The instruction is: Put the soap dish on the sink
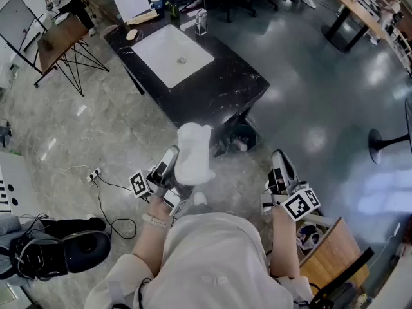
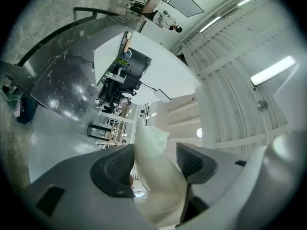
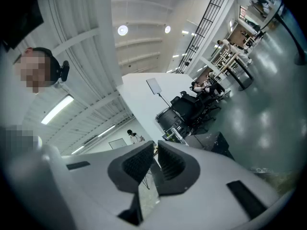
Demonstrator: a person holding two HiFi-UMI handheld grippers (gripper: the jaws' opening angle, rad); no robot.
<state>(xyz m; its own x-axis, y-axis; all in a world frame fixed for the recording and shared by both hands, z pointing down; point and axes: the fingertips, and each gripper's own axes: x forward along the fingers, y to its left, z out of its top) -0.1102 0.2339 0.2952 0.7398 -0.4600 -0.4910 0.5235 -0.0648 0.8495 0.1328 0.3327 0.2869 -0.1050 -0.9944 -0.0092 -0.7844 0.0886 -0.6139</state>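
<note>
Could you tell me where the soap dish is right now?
In the head view the soap dish is at centre, held by the left gripper above the floor, short of the sink counter.

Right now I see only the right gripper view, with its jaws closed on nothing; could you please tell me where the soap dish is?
Observer: The left gripper has it. The white soap dish stands between its jaws, held up in the air.
Operator: Thank you. Is it over the sink?
Observer: No. In the head view the white sink, set in a black counter, lies further ahead, with bare floor between it and the dish.
Operator: Does anything stand near the basin?
Observer: Yes, a few small things line the counter's far edge, a blue cup among them.
</note>
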